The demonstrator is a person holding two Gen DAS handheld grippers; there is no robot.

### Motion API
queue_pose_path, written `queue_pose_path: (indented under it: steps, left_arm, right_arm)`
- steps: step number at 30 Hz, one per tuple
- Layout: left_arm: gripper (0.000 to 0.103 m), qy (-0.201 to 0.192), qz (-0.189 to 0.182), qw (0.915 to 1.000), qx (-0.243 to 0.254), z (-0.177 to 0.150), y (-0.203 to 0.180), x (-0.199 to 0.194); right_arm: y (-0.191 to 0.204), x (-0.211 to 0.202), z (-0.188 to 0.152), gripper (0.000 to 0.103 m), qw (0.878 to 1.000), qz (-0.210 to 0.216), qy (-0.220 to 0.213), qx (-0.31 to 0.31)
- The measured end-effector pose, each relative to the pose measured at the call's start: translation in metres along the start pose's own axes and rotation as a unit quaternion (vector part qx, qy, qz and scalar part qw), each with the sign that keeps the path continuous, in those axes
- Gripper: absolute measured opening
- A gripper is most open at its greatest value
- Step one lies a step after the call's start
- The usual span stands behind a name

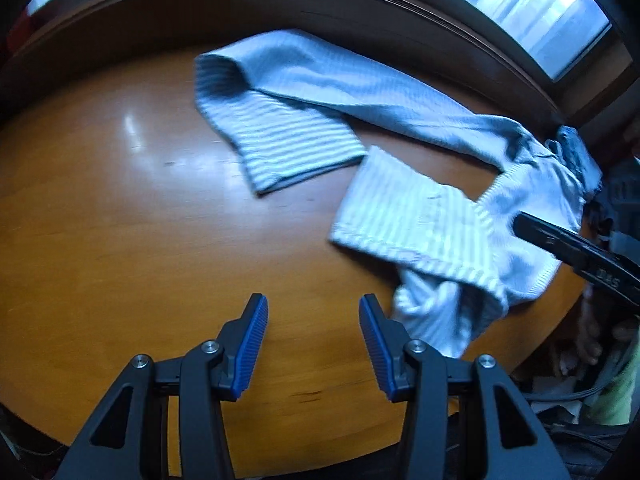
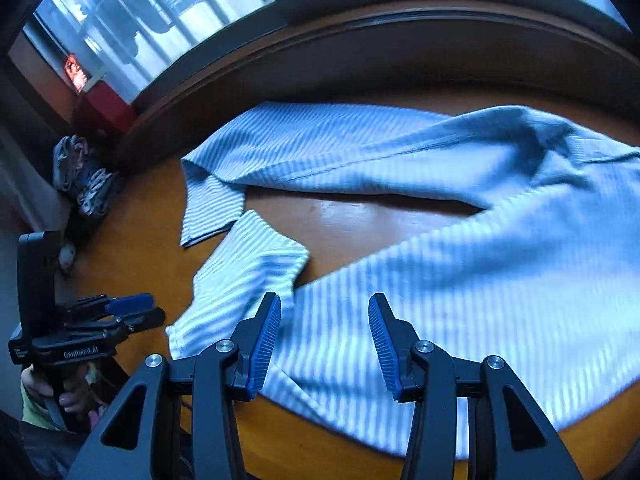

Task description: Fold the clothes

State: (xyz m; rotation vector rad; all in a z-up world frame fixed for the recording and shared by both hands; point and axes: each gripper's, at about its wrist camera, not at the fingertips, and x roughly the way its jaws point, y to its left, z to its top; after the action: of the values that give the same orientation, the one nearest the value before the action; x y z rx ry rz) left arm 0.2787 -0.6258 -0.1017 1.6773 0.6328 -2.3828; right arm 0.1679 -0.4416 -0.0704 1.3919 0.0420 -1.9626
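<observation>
The striped shirt lies spread on my wooden surface, filling the right and centre of the right wrist frame. One sleeve is doubled back near the upper middle of the left wrist frame; the other lies folded toward the right, with bunched fabric drooping over the near edge of the surface.

My right tool has its fingers well apart and hangs just above the shirt's lower hem, at the bottom centre of its frame. It holds nothing; I cannot tell whether the blue pads brush the cloth. In the left wrist frame its dark tip shows at the right edge, over the shirt.

My left tool is also spread wide and empty, over bare wood just left of the bunched fabric, not touching it. In the right wrist frame it sits at the lower left, my hand on its grip.

A window runs across the top of both frames.
</observation>
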Motion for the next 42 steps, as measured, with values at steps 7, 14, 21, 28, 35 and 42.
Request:
queue_pose_path:
  steps: [7, 14, 21, 28, 35, 42]
  left_arm:
    - [0.045, -0.010, 0.047, 0.9970, 0.060, 0.024, -0.022, 0.018]
    - [0.048, -0.011, -0.017, 0.9936, 0.111, 0.042, -0.026, 0.033]
    - [0.008, -0.024, -0.029, 0.9837, 0.176, 0.044, -0.031, 0.031]
    - [0.008, -0.154, 0.001, 0.9710, 0.183, 0.077, 0.006, -0.057]
    - [0.008, -0.204, 0.058, 0.9683, 0.132, 0.064, 0.084, -0.111]
    - [0.011, -0.100, 0.066, 0.9912, 0.057, 0.021, 0.161, -0.068]
  right_arm:
    - [0.026, 0.029, 0.013, 0.046, 0.999, 0.011, 0.022, -0.035]
    - [0.046, 0.049, 0.009, 0.035, 0.999, -0.024, 0.020, -0.037]
    - [0.071, 0.040, 0.002, 0.008, 0.997, -0.068, -0.028, -0.014]
    - [0.123, -0.043, 0.013, 0.006, 0.979, -0.081, -0.186, -0.012]
    - [0.201, -0.042, -0.004, 0.006, 0.977, -0.009, -0.199, -0.075]
    - [0.229, 0.029, -0.041, 0.008, 0.990, -0.050, -0.058, -0.115]
